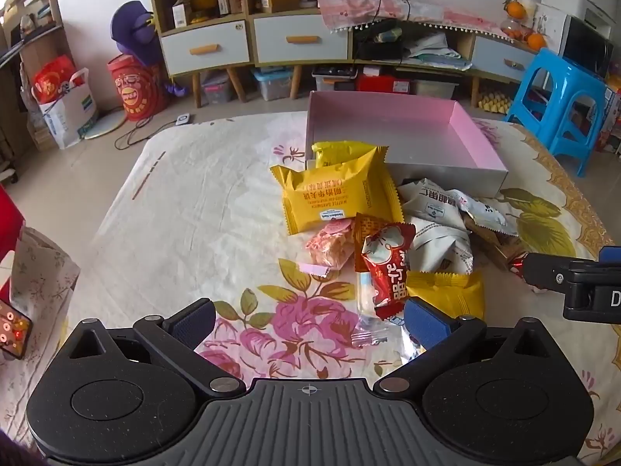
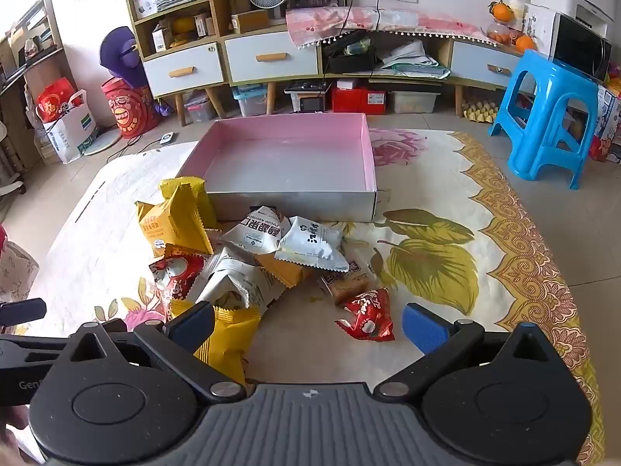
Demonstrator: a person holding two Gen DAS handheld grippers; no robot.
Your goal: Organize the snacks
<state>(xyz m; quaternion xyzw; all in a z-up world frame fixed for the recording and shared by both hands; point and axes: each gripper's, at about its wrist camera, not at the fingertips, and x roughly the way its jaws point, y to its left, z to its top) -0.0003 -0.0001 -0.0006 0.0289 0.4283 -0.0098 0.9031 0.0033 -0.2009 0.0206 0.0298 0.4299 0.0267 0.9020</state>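
An empty pink-lined box (image 1: 399, 124) (image 2: 287, 155) stands on the flowered cloth. In front of it lies a pile of snack packets: yellow waffle packets (image 1: 337, 198) (image 2: 174, 225), white packets (image 1: 434, 209) (image 2: 310, 244), a red packet (image 1: 386, 272) (image 2: 176, 272), a pink one (image 1: 330, 244). A small red packet (image 2: 368, 314) lies apart, just ahead of my right gripper (image 2: 308, 326), which is open and empty. My left gripper (image 1: 308, 320) is open and empty, with the red packet and a clear wrapper (image 1: 368, 322) by its right finger. The right gripper shows at the right edge of the left wrist view (image 1: 574, 279).
The cloth (image 1: 186, 202) covers a low table; floor lies beyond its edges. A blue plastic stool (image 2: 543, 116) stands at the right. Cabinets with drawers (image 2: 271, 58) line the back wall. A paper bag (image 1: 35, 272) and a phone (image 1: 13, 330) sit at the left.
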